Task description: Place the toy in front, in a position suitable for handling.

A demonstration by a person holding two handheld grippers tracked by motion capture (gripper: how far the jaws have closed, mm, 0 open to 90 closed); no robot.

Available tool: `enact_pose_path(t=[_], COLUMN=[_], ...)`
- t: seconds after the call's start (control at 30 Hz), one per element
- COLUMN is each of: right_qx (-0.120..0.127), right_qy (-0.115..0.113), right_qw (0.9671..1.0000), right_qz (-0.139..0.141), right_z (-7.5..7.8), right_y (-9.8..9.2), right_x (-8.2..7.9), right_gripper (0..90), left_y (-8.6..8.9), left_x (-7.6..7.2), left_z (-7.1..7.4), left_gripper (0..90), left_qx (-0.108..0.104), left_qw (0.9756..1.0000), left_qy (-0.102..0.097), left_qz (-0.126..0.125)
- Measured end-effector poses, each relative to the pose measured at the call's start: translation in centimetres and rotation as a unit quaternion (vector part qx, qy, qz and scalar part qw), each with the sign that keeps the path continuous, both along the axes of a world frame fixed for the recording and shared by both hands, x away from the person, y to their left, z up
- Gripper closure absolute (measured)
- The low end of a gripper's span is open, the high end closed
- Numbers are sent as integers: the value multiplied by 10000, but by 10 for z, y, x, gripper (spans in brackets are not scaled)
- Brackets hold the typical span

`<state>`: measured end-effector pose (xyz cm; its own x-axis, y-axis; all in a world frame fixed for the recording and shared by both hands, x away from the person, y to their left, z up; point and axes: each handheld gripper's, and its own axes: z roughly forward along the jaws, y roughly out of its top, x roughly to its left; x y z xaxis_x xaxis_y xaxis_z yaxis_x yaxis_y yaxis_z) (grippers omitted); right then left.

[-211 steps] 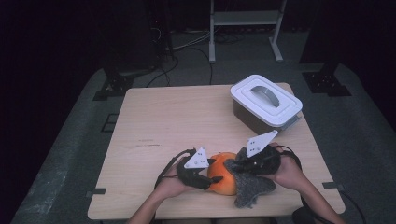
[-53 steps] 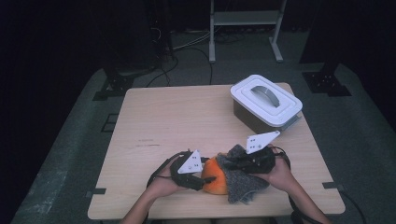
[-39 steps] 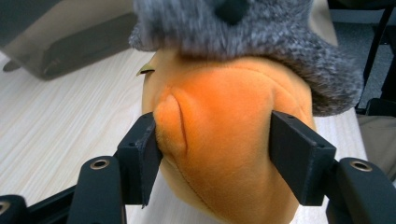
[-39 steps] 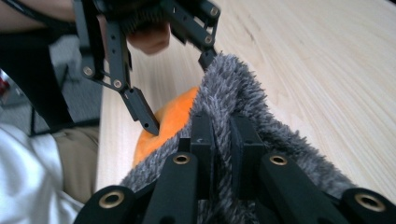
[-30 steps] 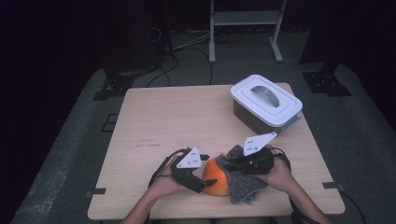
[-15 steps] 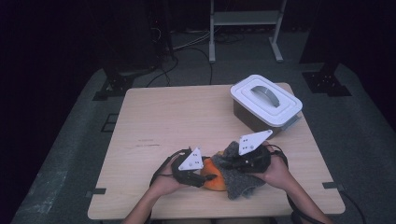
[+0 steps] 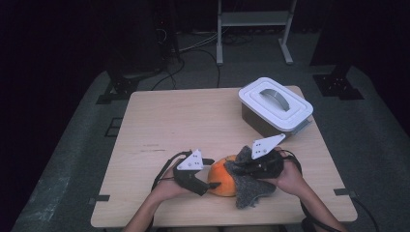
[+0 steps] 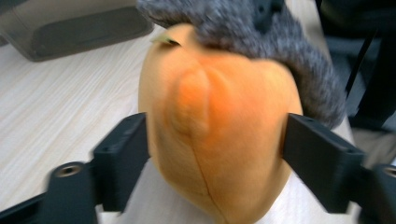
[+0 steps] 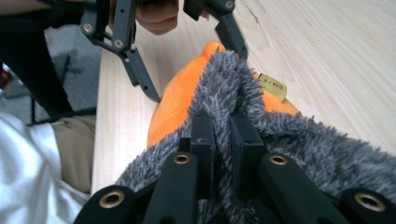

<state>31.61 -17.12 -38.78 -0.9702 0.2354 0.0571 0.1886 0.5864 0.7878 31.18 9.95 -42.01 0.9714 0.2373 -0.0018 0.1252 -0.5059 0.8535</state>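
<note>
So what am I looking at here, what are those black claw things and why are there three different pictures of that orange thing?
A person sits at a wooden table and holds a hand-held gripper, a black two-jaw clamp, in each hand. One picture comes from a camera fixed above the table; the other two come from small cameras riding on the grippers, looking along their jaws.

On the table lie a soft orange fruit-shaped toy, a grey fuzzy cloth and, farther back, a box with a white lid.

The left gripper has its jaws on either side of the orange toy; they have just been opening, and the picture is too blurred to tell whether they press on it. The right gripper is clamped on the grey cloth, which lies draped over the toy.
</note>
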Motion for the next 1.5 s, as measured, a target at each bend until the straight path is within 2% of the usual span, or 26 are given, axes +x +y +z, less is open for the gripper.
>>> enact_pose_path(t=[0.03, 0.1, 0.13, 0.2, 0.3, 0.37, 0.47, 0.53, 0.63, 0.73, 0.87, 0.9, 0.97, 1.0, 1.07, 1.13, 1.27, 1.43, 1.5], right_qx=[23, 40, 8, -137, -120, 34, 12, -33, 35, 27, 57, 65, 106, 121, 100, 63, -34, 24, 59], right_qy=[28, 74, 57, -40, -316, -413, -426, -329, -203, -163, -18, 13, 32, 63, 57, 29, -34, -208, -251], right_qw=[10000, 9999, 9999, 9997, 9992, 9989, 9989, 9992, 9996, 9997, 10000, 10000, 9999, 9999, 9999, 9999, 9998, 9993, 9990], right_qz=[17, 105, 149, 198, 207, 212, 195, 228, 195, 157, 72, 42, 45, 38, 57, 79, 182, 312, 373], right_z=[-1, -4, -4, -3, 10, 20, 23, 17, 11, 6, -1, -3, -5, -6, -7, -6, -2, 10, 13], right_y=[1, 5, 8, 13, 14, 13, 14, 15, 10, 3, -6, -7, -7, -7, -5, -3, 2, 13, 19], right_x=[-1, -4, -5, -9, -10, -10, -6, -4, -1, -1, -2, -3, -3, -3, -4, -5, -7, -8, -8], right_gripper=[808, 808, 808, 808, 810, 810, 810, 809, 810, 810, 810, 810, 810, 810, 809, 809, 810, 810, 810], left_y=[-1, -6, -8, -7, -5, -6, -9, -8, -4, 0, 5, 5, 6, 6, 4, 2, 0, 0, 0], left_x=[0, -1, -3, -5, -8, -12, -14, -13, -10, -8, -6, -5, -1, 0, 0, -1, -5, -8, -9], left_z=[0, -1, -3, -1, 4, 6, 6, 6, 4, 3, 4, 4, 3, 2, 0, -1, 1, 6, 5], left_gripper=[203, 260, 301, 382, 455, 482, 484, 476, 460, 437, 393, 362, 271, 256, 264, 314, 446, 511, 513], left_qx=[-3, 166, 274, 322, 265, 332, 408, 435, 406, 378, 340, 355, 316, 287, 304, 283, 378, 534, 551], left_qw=[10000, 9998, 9995, 9991, 9983, 9965, 9949, 9948, 9956, 9963, 9973, 9976, 9990, 9994, 9995, 9996, 9987, 9960, 9955], left_qy=[47, 41, -76, -252, -514, -746, -888, -885, -804, -725, -646, -598, -309, -180, -78, -11, -349, -693, -746], left_qz=[-13, -84, -98, -122, -85, -160, -241, -262, -256, -252, -121, -61, 104, 115, 36, -46, -65, -156, -170])
